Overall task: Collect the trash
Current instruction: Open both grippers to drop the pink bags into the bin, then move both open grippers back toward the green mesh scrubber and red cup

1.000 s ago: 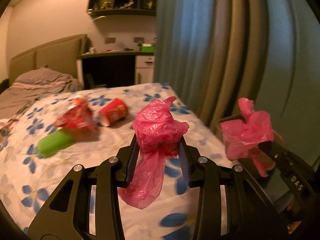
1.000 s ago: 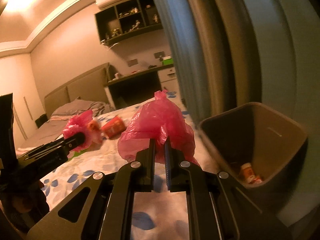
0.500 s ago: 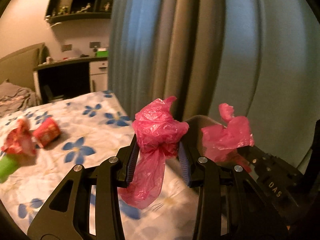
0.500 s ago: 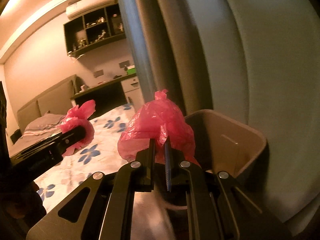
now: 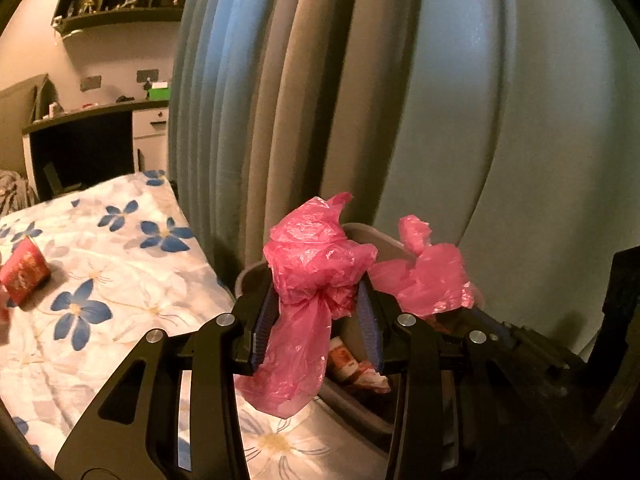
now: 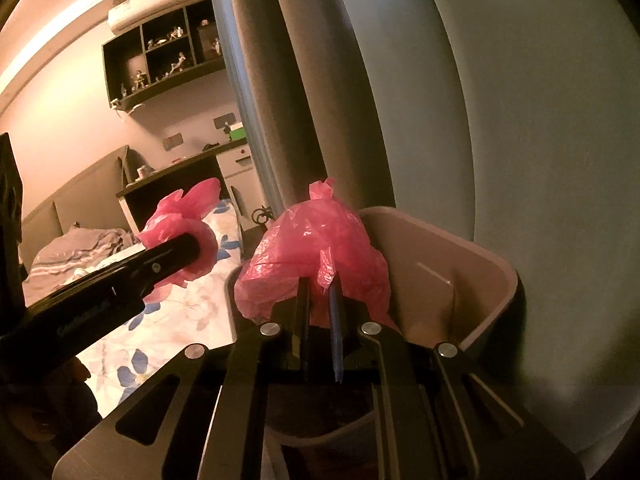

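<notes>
1. While the left gripper (image 5: 316, 312) clamps a crumpled pink bag (image 5: 316, 264), the bag's tail hangs at 6 o'clock over the bin's rim (image 5: 256, 270).
2. The right gripper (image 6: 320, 300) pinches a second pink bag (image 6: 316, 248), with the bin (image 6: 460, 280) at its 3 o'clock.
3. Inside the bin lies red-and-white trash (image 5: 352, 364).
4. A red cup (image 5: 24, 272) rests on the floral bedsheet (image 5: 132, 280), at 9 o'clock from the left gripper.

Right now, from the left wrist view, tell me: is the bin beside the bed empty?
No. Inside the bin, below the left gripper and its pink bag, lies red-and-white trash.
</notes>
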`<action>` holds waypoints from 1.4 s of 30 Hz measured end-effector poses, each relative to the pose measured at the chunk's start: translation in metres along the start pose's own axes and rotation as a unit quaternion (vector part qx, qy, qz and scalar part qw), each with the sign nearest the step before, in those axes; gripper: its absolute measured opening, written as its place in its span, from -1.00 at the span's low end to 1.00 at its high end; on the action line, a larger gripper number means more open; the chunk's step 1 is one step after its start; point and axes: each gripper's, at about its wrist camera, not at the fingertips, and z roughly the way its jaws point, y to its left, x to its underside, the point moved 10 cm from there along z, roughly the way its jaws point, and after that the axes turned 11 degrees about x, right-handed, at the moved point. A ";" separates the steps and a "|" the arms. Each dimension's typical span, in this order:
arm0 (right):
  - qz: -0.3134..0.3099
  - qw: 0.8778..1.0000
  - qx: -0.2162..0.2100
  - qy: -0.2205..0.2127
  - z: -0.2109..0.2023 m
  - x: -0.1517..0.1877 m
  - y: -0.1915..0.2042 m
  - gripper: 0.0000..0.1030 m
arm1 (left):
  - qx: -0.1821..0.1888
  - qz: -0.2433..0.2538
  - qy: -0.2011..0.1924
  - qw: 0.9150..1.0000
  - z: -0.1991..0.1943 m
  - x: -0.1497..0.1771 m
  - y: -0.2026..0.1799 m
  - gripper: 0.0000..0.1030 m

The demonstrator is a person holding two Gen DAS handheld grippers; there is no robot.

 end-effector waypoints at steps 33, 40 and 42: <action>0.069 0.993 0.086 -0.029 -0.002 -0.006 -0.061 0.34 | 0.064 -0.051 0.043 0.996 0.047 0.036 -0.009 0.61; 0.051 0.994 0.085 -0.044 -0.011 -0.008 -0.052 0.50 | 0.006 -0.062 0.020 0.998 0.012 0.033 0.018 0.82; 0.048 0.994 0.084 -0.048 -0.013 -0.008 -0.048 0.55 | -0.016 -0.075 0.014 0.997 -0.002 0.033 0.031 0.86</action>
